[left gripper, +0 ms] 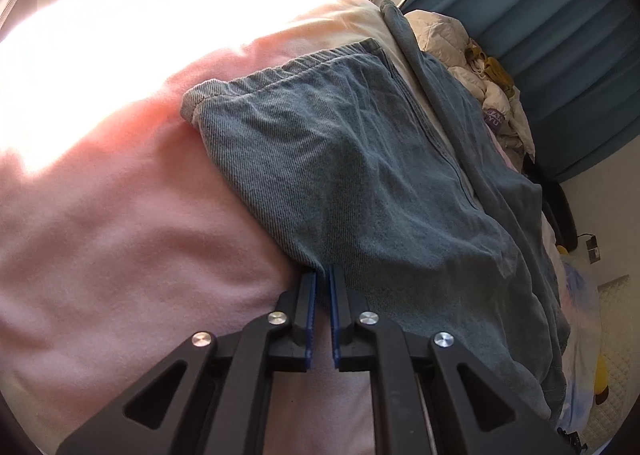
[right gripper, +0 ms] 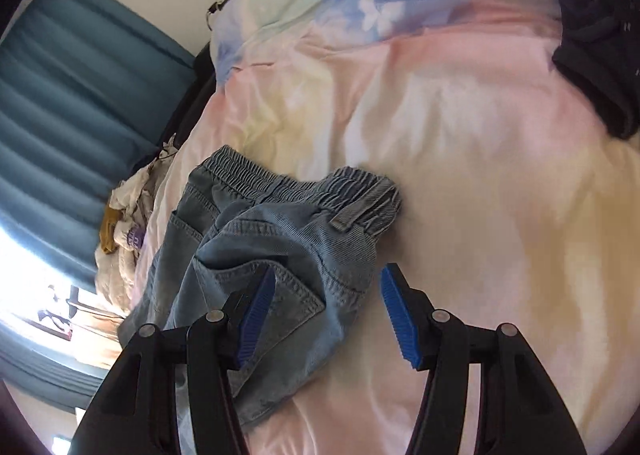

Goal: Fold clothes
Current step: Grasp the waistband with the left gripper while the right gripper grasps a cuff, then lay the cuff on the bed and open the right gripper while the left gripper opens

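Both claws loose: left gripper (left gripper: 323, 283) nearly closed w/ jeans (left gripper: 360, 175) edge unpinched, right gripper (right gripper: 328, 295) open, so fold may slip.

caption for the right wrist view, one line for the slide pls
Open right gripper hovers over the waistband end of blue jeans lying on a pastel bedsheet.

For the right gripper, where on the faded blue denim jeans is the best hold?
Probably the gathered elastic waistband of the faded blue denim jeans, approached from above: it is thick, exposed on the pink bedsheet, and lies ahead of the open right gripper.
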{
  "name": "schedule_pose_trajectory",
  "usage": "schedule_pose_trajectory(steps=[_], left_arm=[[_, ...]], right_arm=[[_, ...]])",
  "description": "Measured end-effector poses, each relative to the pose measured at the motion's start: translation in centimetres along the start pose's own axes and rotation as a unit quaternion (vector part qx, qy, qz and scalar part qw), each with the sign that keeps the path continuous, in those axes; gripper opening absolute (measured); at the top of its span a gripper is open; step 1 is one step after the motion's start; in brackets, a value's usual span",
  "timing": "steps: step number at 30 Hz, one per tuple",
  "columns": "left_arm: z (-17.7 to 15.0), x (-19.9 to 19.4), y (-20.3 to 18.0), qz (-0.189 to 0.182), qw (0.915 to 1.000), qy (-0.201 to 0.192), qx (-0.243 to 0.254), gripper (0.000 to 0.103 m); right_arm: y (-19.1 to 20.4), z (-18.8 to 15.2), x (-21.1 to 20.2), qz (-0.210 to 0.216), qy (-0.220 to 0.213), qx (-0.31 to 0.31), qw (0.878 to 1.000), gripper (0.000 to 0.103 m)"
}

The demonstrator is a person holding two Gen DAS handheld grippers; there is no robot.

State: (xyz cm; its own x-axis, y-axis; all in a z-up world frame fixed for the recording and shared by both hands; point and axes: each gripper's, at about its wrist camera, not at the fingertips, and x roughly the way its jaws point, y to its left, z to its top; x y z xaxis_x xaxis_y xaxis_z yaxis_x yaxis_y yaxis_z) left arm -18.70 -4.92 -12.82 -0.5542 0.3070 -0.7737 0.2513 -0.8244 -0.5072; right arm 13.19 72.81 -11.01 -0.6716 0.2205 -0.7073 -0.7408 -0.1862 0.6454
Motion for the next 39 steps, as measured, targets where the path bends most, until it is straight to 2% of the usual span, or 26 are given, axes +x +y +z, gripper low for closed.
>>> schedule_pose_trajectory(steps=[3, 5, 6, 8, 9, 10, 13, 15, 17, 20, 23, 26, 28, 31, 34, 36, 39], left_arm=[[0.3, 0.4, 0.1, -0.011, 0.9998, 0.006, -0.013, 0.011], [0.4, 0.5, -0.1, -0.011, 0.9999, 0.004, -0.012, 0.011], [0.5, 0.5, -0.3, -0.012, 0.9999, 0.004, -0.009, 0.011], [0.7, 0.5, -0.5, -0.019, 0.9998, 0.004, -0.001, 0.011], [0.8, 0.4, -0.4, -0.025, 0.9997, 0.004, -0.003, 0.011], [1.0, 0.3, -0.2, -0.030, 0.9995, 0.004, -0.006, 0.011], [1.4, 0.0, 0.3, -0.045, 0.9988, 0.004, -0.017, 0.003], [1.8, -0.3, 0.1, -0.053, 0.9984, -0.002, -0.021, 0.002], [2.3, -1.1, 0.0, -0.076, 0.9965, -0.010, -0.031, 0.001], [3.3, -2.7, 0.6, -0.135, 0.9884, -0.014, -0.068, 0.001], [4.0, -4.4, 1.6, -0.182, 0.9773, -0.018, -0.107, 0.001], [4.0, -5.2, 2.8, -0.217, 0.9648, -0.005, -0.148, 0.001], [3.5, -5.3, 2.8, -0.209, 0.9677, 0.005, -0.141, 0.001], [2.2, -4.9, 2.8, -0.177, 0.9756, 0.028, -0.127, 0.001], [0.8, -3.9, 3.7, -0.125, 0.9825, 0.052, -0.128, 0.001], [0.3, -2.4, 4.4, -0.086, 0.9845, 0.081, -0.129, 0.001], [-0.1, -1.0, 4.8, -0.052, 0.9882, 0.095, -0.108, 0.002]], right_arm=[[-2.8, 0.9, 2.9, 0.022, 0.031, 0.091, 0.995, 0.056], [-3.2, 1.2, 4.1, 0.038, 0.037, 0.109, 0.993, 0.052], [-2.9, 1.4, 4.3, 0.044, 0.033, 0.101, 0.993, 0.050], [-1.6, 1.8, 4.2, 0.048, 0.017, 0.068, 0.996, 0.032], [-0.7, 2.1, 4.2, 0.048, 0.011, 0.053, 0.997, 0.031], [0.1, 2.5, 4.3, 0.049, 0.006, 0.041, 0.998, 0.026], [3.1, 4.0, 4.1, 0.058, -0.007, 0.005, 0.998, 0.017], [5.9, 4.9, 3.6, 0.063, -0.015, -0.027, 0.998, 0.014], [8.8, 5.6, 3.3, 0.068, -0.020, -0.053, 0.996, 0.012], [13.4, 6.8, 2.1, 0.090, -0.029, -0.091, 0.991, 0.011], [16.9, 7.8, 0.1, 0.128, -0.054, -0.133, 0.981, 0.011], [17.8, 8.1, -2.0, 0.165, -0.079, -0.159, 0.970, 0.011], [16.3, 8.0, -2.3, 0.168, -0.083, -0.162, 0.969, 0.011], [12.3, 7.7, -1.0, 0.132, -0.067, -0.155, 0.977, 0.011], [6.9, 6.2, 1.2, 0.087, -0.031, -0.135, 0.987, 0.011], [3.9, 5.0, 2.3, 0.067, -0.018, -0.124, 0.990, 0.011], [0.7, 3.7, 3.4, 0.046, -0.007, -0.118, 0.992, 0.011]])
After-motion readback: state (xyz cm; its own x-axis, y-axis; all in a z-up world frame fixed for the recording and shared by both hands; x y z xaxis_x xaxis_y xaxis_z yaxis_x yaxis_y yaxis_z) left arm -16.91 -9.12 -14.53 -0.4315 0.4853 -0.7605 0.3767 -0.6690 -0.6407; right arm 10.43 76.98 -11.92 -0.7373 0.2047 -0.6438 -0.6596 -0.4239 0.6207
